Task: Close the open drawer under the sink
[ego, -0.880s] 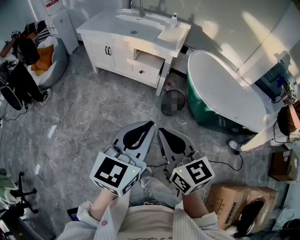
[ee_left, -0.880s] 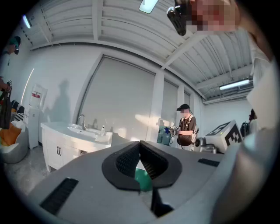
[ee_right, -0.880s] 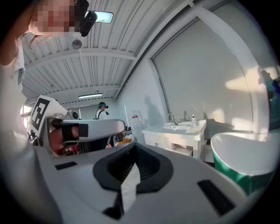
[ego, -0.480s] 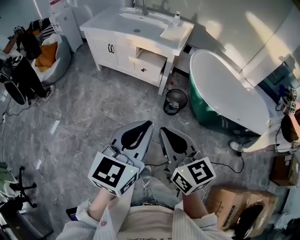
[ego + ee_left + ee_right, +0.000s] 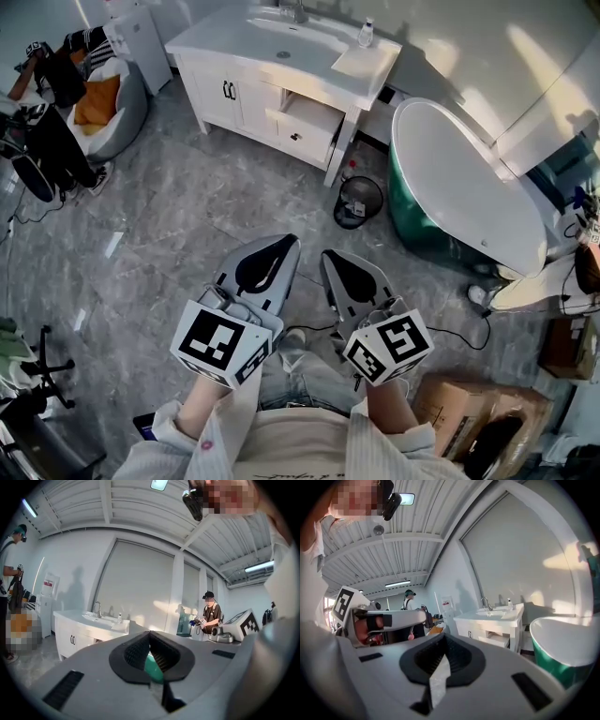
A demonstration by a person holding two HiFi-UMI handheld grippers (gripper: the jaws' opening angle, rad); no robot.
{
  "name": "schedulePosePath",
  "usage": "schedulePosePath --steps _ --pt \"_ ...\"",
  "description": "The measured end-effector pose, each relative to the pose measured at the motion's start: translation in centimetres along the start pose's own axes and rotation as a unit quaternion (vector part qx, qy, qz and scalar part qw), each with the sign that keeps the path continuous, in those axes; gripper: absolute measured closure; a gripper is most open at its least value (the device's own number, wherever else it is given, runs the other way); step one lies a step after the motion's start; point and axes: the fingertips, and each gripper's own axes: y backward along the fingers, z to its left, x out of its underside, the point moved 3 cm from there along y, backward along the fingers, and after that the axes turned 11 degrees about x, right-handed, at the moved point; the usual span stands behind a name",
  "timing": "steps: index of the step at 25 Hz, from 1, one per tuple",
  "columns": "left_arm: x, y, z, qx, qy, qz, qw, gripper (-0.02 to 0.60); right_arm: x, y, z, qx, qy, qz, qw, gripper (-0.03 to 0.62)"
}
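Both hand-held grippers hang side by side above the grey marbled floor (image 5: 178, 225). The left gripper (image 5: 281, 248) and the right gripper (image 5: 334, 261) each have their black-padded jaws pressed together at the tips, with nothing between them.

The open white drawer (image 5: 314, 114) juts out of the white vanity cabinet (image 5: 246, 94), at 12 o'clock from the grippers and well apart from them. It sits under the right end of the white sink top (image 5: 291, 33).

Since 0.9 s ago the cabinet has grown larger and slid rightwards in the head view. The green, white-lined bathtub (image 5: 469, 178) has shifted to 2 o'clock. The round black waste bin (image 5: 360, 199) has shifted to 1 o'clock, between the cabinet and the tub. The drawer remains pulled out, and the grippers keep their closed, paired pose.

Each gripper's cube carries square black-and-white markers (image 5: 220, 345), patterns rather than letters. A red-and-white label on the white appliance (image 5: 141, 37) at 11 o'clock is too small to read. No print can be made out on the brown cardboard box (image 5: 459, 403) at 4 o'clock.
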Motion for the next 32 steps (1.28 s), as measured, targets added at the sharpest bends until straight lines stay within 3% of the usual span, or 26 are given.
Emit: schedulePosePath --steps 6,21,32 --pt "-0.6 -1.4 5.3 0.001 0.002 -0.005 1.0000 0.565 -0.1 -5.4 -0.5 0.005 -0.001 0.011 1.000 0.585" --pt "-4.9 -7.5 20.3 0.044 -0.013 0.007 0.9989 0.565 -4.0 -21.3 -2.1 0.042 -0.008 0.015 0.999 0.585" --pt "-6.8 -7.9 26.8 0.070 -0.031 0.008 0.9970 0.565 -3.9 -26.7 -2.0 0.087 -0.010 0.022 0.996 0.585"
